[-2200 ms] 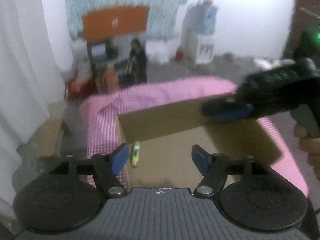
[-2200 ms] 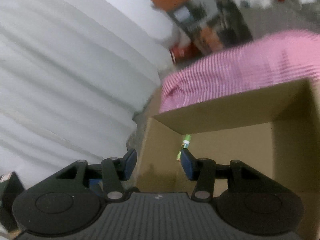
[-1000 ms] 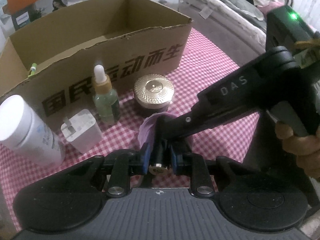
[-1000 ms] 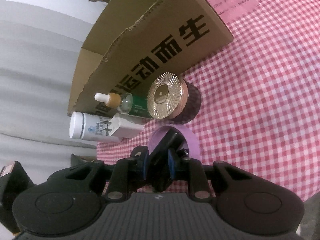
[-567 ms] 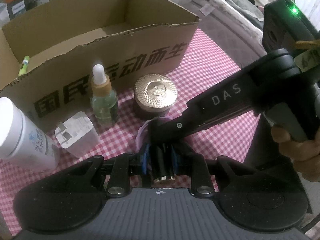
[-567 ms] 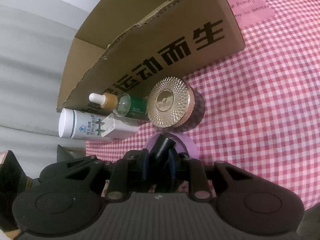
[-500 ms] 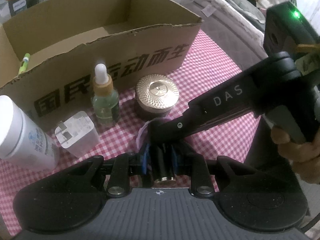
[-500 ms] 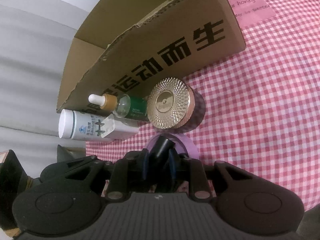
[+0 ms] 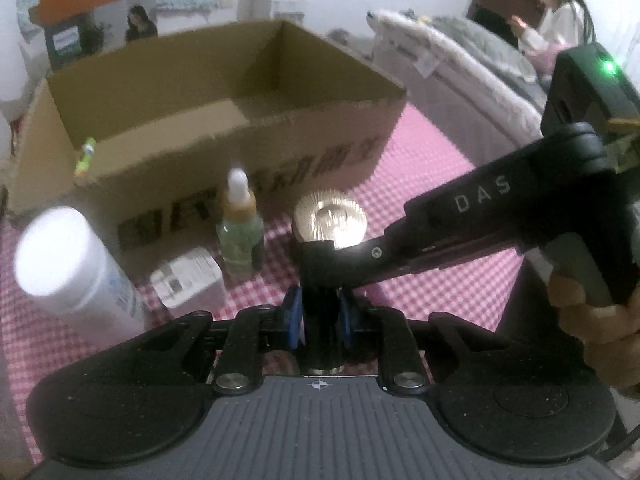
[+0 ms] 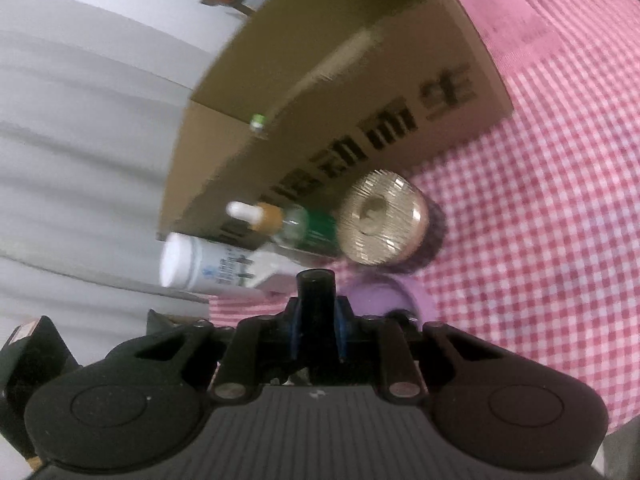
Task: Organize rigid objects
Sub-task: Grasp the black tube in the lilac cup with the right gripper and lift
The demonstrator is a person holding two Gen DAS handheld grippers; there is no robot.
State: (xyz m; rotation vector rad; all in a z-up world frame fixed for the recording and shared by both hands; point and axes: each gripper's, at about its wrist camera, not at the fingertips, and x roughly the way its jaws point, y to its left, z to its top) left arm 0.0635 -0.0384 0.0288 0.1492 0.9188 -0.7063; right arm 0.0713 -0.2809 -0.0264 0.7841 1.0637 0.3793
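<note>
My left gripper (image 9: 319,318) and my right gripper (image 10: 317,326) are both shut on one black cylinder (image 10: 316,304), each at one end (image 9: 320,332). It is held above the pink checked cloth (image 10: 540,208), over a purple round object (image 10: 384,300). The right gripper's arm crosses the left wrist view (image 9: 480,216). Ahead stand a gold-lidded jar (image 9: 330,220) (image 10: 380,224), a green dropper bottle (image 9: 239,232) (image 10: 296,226), a white plug adapter (image 9: 188,280) and a white bottle (image 9: 68,268) (image 10: 200,262). Behind them is the open cardboard box (image 9: 168,92) (image 10: 360,92) with a green marker (image 9: 85,157) inside.
A bed with grey bedding (image 9: 460,60) and a seated person (image 9: 556,20) are at the right rear. White curtains (image 10: 80,120) hang left of the box. The table's edge drops off right of the cloth (image 9: 512,280).
Both grippers have lifted the black cylinder up off the purple object. The view has tilted upward, and the box and jars look blurred by the motion.
</note>
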